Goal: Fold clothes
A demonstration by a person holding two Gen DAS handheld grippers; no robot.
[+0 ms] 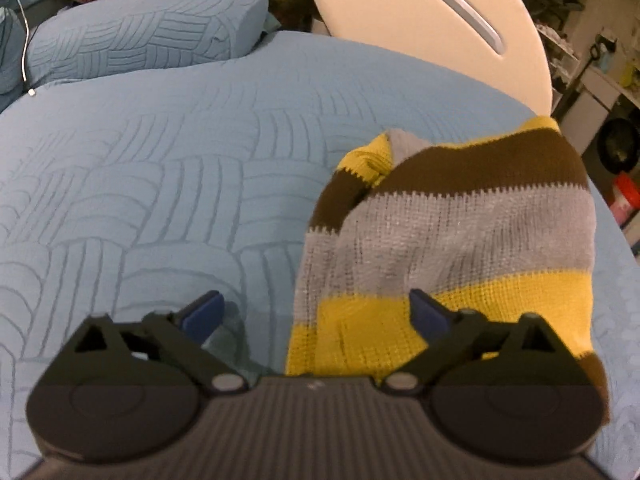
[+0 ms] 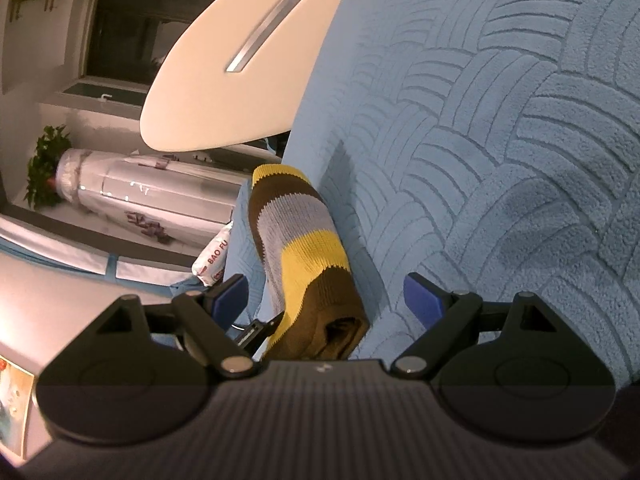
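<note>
**Folded sweater on the bed — tidy it or leave it**

The bed (image 1: 168,168), under a blue quilted cover, fills most of both views. A matching pillow (image 1: 148,28) lies at about 11 o'clock in the left wrist view, and a white headboard (image 1: 432,28) stands at 1 o'clock.

The striped knit sweater (image 1: 448,232) — yellow, brown and grey — lies folded into a compact bundle near the bed's edge, at about 3 o'clock in the left wrist view and near the middle of the right wrist view, where its brown end faces the camera.

The left gripper (image 1: 316,312) hovers above the bundle's near yellow end with its jaws wide apart and nothing held; the right-hand finger is over the knit, the left-hand one over bare cover. The right gripper (image 2: 324,300) is also spread wide and empty, the sweater's brown end lying between its fingers without being pinched.

The fold looks largely finished. One corner at 12 o'clock of the bundle is rumpled; if squaring it, press flat rather than pinch — loose knit stretches and drags the layers beneath.
</note>
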